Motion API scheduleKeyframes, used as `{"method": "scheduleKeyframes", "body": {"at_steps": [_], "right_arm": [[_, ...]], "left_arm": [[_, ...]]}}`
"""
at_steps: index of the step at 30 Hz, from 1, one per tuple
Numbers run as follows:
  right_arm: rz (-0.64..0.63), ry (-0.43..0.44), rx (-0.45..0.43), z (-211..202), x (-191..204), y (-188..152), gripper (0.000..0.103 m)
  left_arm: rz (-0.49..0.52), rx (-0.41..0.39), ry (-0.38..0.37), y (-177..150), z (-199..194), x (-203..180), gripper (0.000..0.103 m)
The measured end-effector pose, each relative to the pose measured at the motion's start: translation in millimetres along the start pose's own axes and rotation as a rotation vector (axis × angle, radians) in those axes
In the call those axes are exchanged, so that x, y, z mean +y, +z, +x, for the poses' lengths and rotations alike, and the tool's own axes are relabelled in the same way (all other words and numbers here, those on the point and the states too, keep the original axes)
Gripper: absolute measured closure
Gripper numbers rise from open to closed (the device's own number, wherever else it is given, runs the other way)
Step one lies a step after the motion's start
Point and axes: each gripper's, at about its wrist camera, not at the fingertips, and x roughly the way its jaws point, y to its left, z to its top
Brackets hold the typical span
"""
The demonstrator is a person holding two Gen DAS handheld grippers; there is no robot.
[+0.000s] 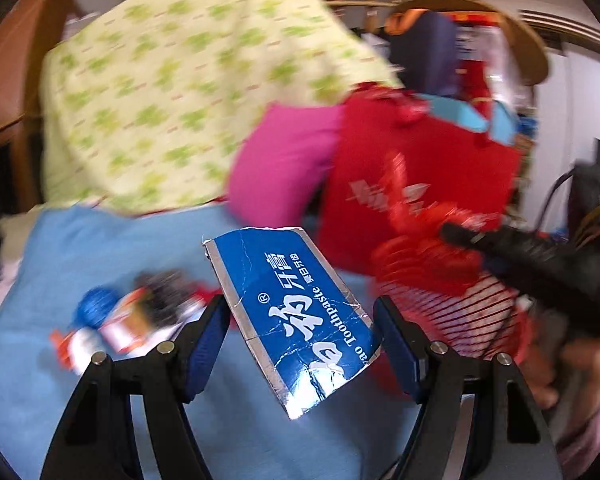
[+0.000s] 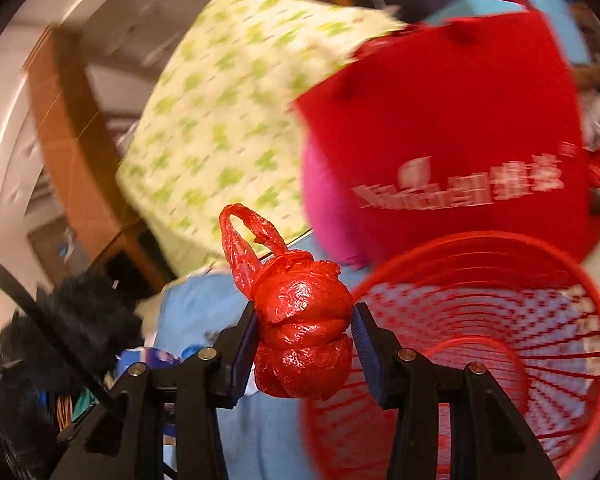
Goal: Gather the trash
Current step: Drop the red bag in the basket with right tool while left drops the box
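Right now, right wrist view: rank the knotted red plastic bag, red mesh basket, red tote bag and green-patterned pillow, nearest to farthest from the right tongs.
1. Knotted red plastic bag: clamped between the right tongs.
2. Red mesh basket: just right of the tongs, its opening facing the camera.
3. Red tote bag: behind the basket, upper right.
4. Green-patterned pillow: upper left; too close to call against the tote.

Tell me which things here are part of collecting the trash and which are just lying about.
For the job: toothpaste box in left gripper; knotted red bag in right gripper; red basket; wrapper.

Lying about: green pillow; pink cushion; red tote; blue sheet.
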Motion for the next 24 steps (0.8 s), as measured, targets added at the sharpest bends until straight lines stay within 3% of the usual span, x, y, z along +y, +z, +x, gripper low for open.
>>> {"method": "scheduleKeyframes", "body": {"at_steps": [4,9,11,13,18,24], "right_arm": [[0.127,-0.031,-0.015,-10.2,-45.1,14.8,0.054],[0.28,-0.035,0.025,-10.6,-89.4,24.0,0.05],[0.324,-0.043,0.035,-10.5,-98.8,25.5,0.04],[0.334,-0.044,0.025,-17.5,-106.4,23.9,0.038],[0.298,-0.034,0.002,-18.0,-94.9,27.4,0.038],[0.139,0.005,-0.083,-25.2,-48.1,27.2,0.038]], "left_arm": [[0.049,0.015,-0.09,18.9,17.5,-50.3,0.027],[0.086,0.099,-0.118,21.4,54.5,-90.9,0.023],[0.094,0.13,-0.123,16.7,61.7,-99.4,0.023],[0.101,0.146,-0.122,14.0,65.1,-104.6,0.023],[0.098,0.14,-0.106,15.5,62.5,-94.0,0.023],[0.052,0.097,-0.02,13.0,37.0,-42.2,0.023]]}}
